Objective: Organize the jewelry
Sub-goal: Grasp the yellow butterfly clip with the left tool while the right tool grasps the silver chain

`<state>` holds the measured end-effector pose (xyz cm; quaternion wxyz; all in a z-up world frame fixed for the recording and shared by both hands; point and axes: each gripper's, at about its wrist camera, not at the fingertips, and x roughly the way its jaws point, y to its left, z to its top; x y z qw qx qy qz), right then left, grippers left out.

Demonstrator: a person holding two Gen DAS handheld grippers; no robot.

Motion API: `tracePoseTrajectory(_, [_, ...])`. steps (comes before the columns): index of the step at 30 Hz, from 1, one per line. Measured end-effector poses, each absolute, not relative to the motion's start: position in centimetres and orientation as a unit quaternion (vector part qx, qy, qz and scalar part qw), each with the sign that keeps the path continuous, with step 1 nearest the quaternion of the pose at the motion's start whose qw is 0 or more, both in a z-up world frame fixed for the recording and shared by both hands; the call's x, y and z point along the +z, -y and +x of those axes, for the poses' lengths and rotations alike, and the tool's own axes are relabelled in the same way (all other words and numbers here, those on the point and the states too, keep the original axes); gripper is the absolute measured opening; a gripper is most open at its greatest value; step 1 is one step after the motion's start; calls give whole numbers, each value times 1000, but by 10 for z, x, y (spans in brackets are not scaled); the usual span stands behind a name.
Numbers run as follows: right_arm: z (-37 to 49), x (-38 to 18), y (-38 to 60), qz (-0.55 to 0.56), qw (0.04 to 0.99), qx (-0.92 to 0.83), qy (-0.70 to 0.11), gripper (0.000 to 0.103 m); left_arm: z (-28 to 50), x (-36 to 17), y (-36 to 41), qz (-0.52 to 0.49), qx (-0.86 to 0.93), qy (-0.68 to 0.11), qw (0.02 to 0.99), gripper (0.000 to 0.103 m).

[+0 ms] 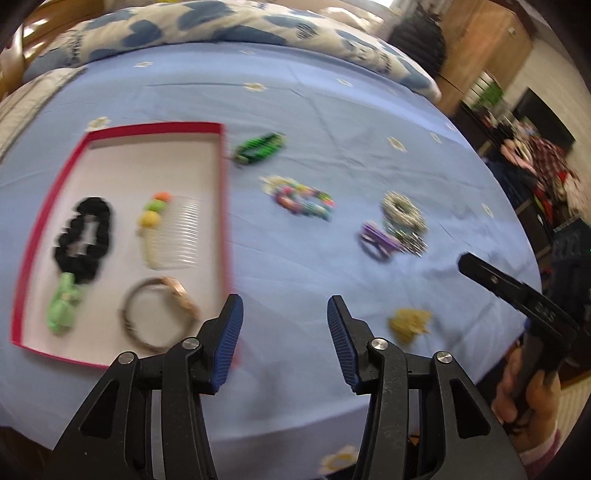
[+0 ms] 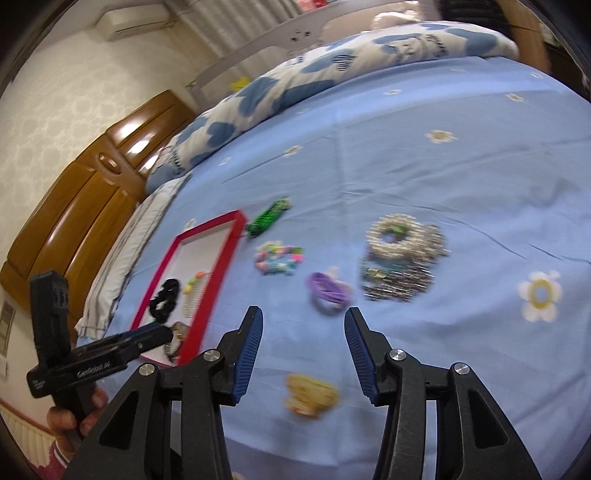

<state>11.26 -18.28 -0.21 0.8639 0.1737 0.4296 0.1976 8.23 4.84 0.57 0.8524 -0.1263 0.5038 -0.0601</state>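
Note:
A red-rimmed tray (image 1: 226, 206) (image 2: 218, 273) lies on the blue bedsheet and holds a black scrunchie (image 1: 84, 240), a clear comb with coloured balls (image 1: 173, 232), a green bow (image 1: 63, 308) and a gold bangle (image 1: 159, 314). Loose on the sheet lie a green bracelet (image 1: 260, 147) (image 2: 267, 218), a multicoloured bead bracelet (image 1: 303, 199) (image 2: 279, 258), a purple band (image 1: 378, 240) (image 2: 327, 291), a silver beaded pile (image 1: 404, 218) (image 2: 402, 254) and a yellow piece (image 1: 410, 325) (image 2: 310, 395). My left gripper (image 1: 285, 314) is open above the sheet by the tray's near right corner. My right gripper (image 2: 303, 328) is open over the yellow piece, holding nothing.
A blue-and-white patterned duvet (image 1: 229, 26) (image 2: 332, 70) is bunched along the far side of the bed. A wooden headboard (image 2: 85, 206) stands at the left in the right wrist view. A hand (image 1: 528, 402) holds the other gripper near the bed's front edge.

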Motion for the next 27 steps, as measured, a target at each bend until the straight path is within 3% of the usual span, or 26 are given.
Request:
tracePoseTrajectory(2, [110,-7,197,177,865,184,-432,49,81,5,-33,-121,-78,-506,851,55])
tracePoseTrajectory(6, [109,-16,217,179,868,163,-434,49,81,2,6,-97,-112,-513,846,55])
tracePoseTrajectory(14, [131,-33,231,165,867,154,-444,49,86,-10,60,-58,-157,-520,838,66])
tracePoseTrajectory(22, [164,-51,217,127,858,173,-467,49,107,-36,81,-49,-163,-538,825,66])
tracePoseTrajectory(24, [171,-58,211,116,854,173,-476,49,110,-42,81,-45,-157,-542,824,58])
tracePoseTrajectory(25, [173,-60,209,111,854,173,-478,49,111,-44,80,-43,-155,-543,824,43])
tracePoseTrajectory(26, [175,-62,206,103,855,173,-478,49,112,-46,79,-39,-152,-544,824,36])
tracePoseTrajectory(27, [176,-63,203,94,856,173,-477,49,112,-47,77,-40,-153,-543,825,36])
